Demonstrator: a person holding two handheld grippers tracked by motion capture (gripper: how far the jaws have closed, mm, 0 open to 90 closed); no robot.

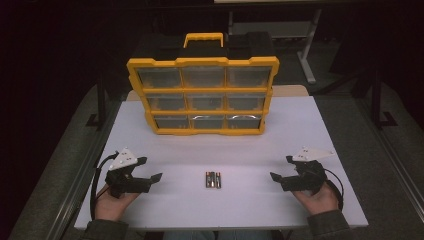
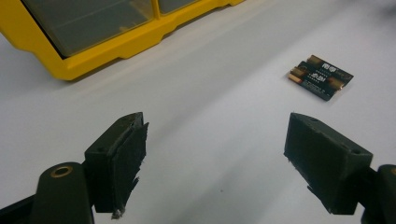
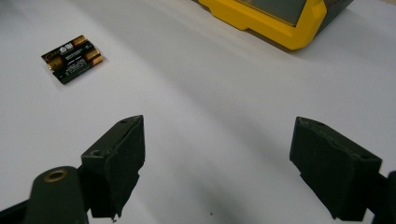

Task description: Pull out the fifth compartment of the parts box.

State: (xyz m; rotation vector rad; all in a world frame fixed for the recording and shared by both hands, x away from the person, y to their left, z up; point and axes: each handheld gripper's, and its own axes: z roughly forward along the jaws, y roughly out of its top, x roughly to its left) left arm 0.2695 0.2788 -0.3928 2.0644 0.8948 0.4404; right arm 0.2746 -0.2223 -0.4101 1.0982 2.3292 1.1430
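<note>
From the high view, I have the white table (image 1: 310, 120) under me with the yellow organiser case (image 1: 202, 95) standing upright at twelve o'clock, its black and yellow handle on top and nine clear-fronted drawers facing me. The pack of batteries (image 1: 213, 179) lies flat at the table's middle near my edge, well short of the case. My left gripper (image 1: 151, 169) rests at nine o'clock from the pack, my right gripper (image 1: 281, 167) at three o'clock, both pointing inward at it and both well apart from it. Each pair of jaws stands spread with nothing between.

In the left gripper view, I look along my two black jaws, parted wide over bare table. The pack of batteries (image 2: 320, 77) sits at one o'clock, beyond the far jaw tip and not touched. The lower corner of the yellow organiser case (image 2: 112, 44) fills the eleven o'clock corner.

In the right gripper view, my jaws are again wide apart and hold nothing. The pack of batteries (image 3: 72, 58) lies at ten o'clock, clear of them, label up. A corner of the yellow organiser case (image 3: 280, 23) shows at one o'clock.
</note>
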